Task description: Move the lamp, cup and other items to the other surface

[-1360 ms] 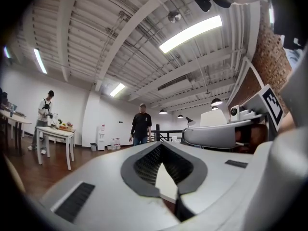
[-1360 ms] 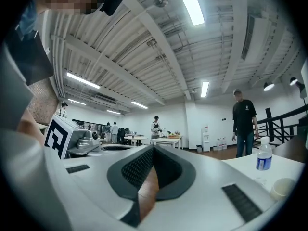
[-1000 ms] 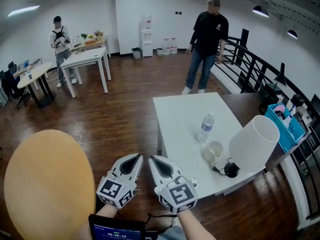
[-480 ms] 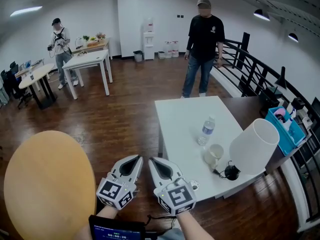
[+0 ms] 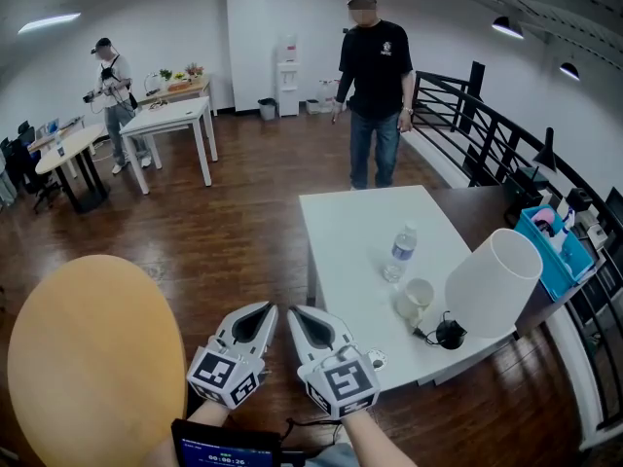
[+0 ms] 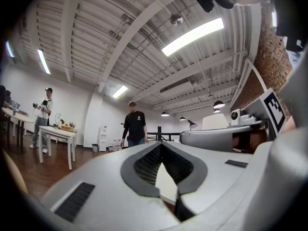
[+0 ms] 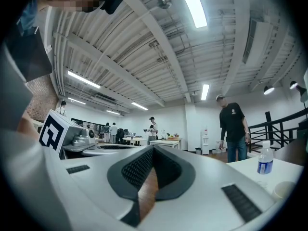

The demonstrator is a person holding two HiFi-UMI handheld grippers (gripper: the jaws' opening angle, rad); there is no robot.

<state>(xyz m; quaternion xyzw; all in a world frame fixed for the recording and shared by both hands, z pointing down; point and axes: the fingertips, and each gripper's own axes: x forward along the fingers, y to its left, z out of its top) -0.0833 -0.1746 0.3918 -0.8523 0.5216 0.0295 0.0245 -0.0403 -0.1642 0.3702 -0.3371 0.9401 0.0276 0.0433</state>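
**Head view.** The left gripper (image 5: pixel 265 307) and the right gripper (image 5: pixel 295 311) are held side by side low in the picture, over the wooden floor (image 5: pixel 234 232) between two surfaces. Their tips are nearly touching. This is judged to be a neutral, waiting pose, as nothing is carried and neither gripper is aimed at an item.

The lamp (image 5: pixel 494 282), with its white shade tilted, the cup (image 5: pixel 417 296) and a water bottle (image 5: pixel 401 250) are grouped on the white tabletop (image 5: pixel 341 227). They lie ahead and to the right of the grippers, nearer the right one. The round wooden tabletop (image 5: pixel 92 358) at the left is seen bare.

The scene would fit items waiting to be carried to the round tabletop. It would equally fit items already set down on the white one.

**Left gripper view.** The jaws are seen pressed together with nothing gripped. Only the white tabletop shows through the cut-out between the pads. The lamp shade (image 6: pixel 215 121) is seen beyond the neighbouring gripper, well apart from these jaws.

**Right gripper view.** These jaws are likewise closed on nothing, and bare floor shows through the gap. The bottle (image 7: pixel 263 161) and the cup's rim (image 7: pixel 284 189) are seen off to the right, out of line with the jaws. A turn towards them is judged necessary before any grasp.
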